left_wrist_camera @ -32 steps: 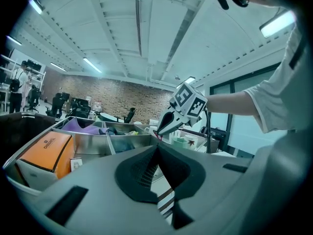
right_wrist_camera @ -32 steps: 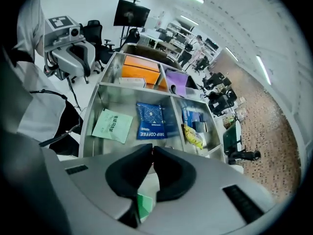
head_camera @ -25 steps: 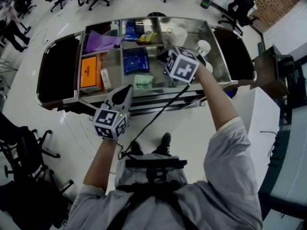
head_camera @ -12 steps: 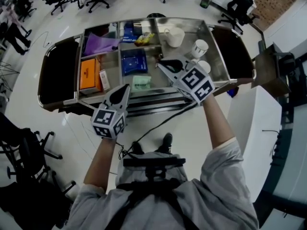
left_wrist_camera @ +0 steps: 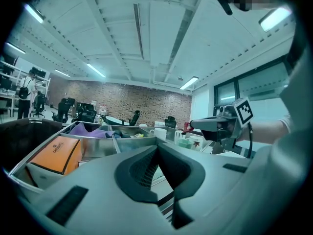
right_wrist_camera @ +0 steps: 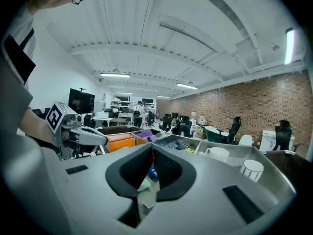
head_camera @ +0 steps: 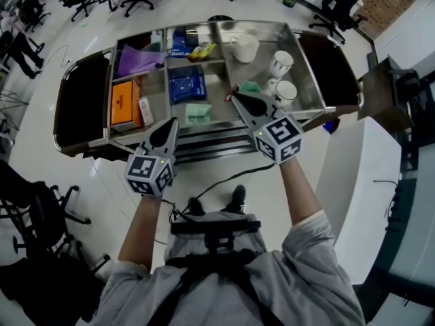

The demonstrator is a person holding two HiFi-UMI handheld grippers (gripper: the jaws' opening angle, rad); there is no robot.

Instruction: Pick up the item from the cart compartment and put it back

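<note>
The steel cart [head_camera: 204, 24] stands in front of me with several compartments. My right gripper [head_camera: 236, 97] hovers over the cart's near right part, jaws shut. A small green packet [head_camera: 250, 87] shows right at its tip, seemingly pinched by a thin red edge [right_wrist_camera: 152, 156] that sits between the jaws. In the left gripper view the right gripper [left_wrist_camera: 191, 126] has that red bit at its tip. My left gripper [head_camera: 171, 122] is shut and holds nothing. It hangs just outside the cart's near edge, below the left compartments. Its jaws [left_wrist_camera: 157, 147] meet.
The cart holds an orange box [head_camera: 126, 102], a purple bag [head_camera: 139, 58], a blue pack [head_camera: 187, 85], a pale green pack [head_camera: 198, 113] and white mugs [head_camera: 246, 46] [head_camera: 281, 63]. Office chairs [head_camera: 34, 216] ring the cart, and a white counter [head_camera: 353, 175] is at the right.
My right gripper has drawn back from above the cart's middle compartments toward its near right edge and toward me. The left gripper has hardly moved.
</note>
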